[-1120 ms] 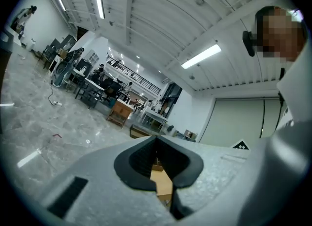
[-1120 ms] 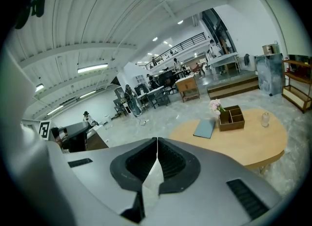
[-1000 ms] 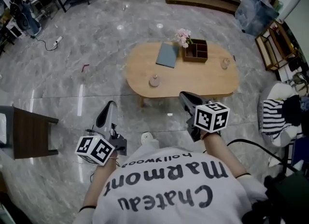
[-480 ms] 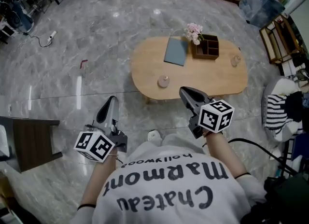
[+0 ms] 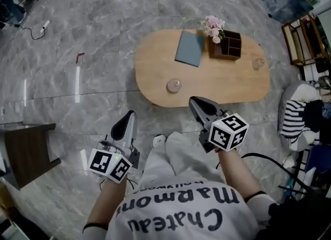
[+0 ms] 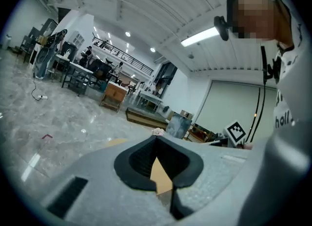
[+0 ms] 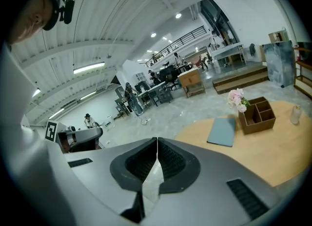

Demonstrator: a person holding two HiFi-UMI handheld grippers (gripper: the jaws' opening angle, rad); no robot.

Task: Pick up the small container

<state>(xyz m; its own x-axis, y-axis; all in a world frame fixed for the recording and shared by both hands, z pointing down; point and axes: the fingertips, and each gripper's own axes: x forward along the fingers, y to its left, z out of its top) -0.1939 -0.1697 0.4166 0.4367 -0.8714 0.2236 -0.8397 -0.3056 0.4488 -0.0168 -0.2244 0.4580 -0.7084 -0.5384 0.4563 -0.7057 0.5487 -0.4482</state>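
Observation:
A small round lidded container (image 5: 174, 85) stands near the front edge of the oval wooden table (image 5: 227, 86); a second small jar (image 5: 258, 62) stands at the table's right end and shows in the right gripper view as the jar (image 7: 294, 114). My right gripper (image 5: 194, 101) is shut and empty, over the floor just short of the table's front edge, to the right of the lidded container. My left gripper (image 5: 129, 115) hangs lower left over the floor, shut with nothing in it. In the gripper views, the left gripper (image 6: 156, 138) and the right gripper (image 7: 157, 140) show their tips meeting.
A blue-grey book (image 5: 190, 48), a wooden divided box (image 5: 228, 46) and pink flowers (image 5: 213, 27) sit at the table's back. A dark side table (image 5: 26, 143) stands at left, and a seat with striped cloth (image 5: 296, 119) and a black cable (image 5: 269, 161) at right.
Both grippers have moved toward the table and sunk a little. The table now sits closer and more central in the head view. Both stay shut.

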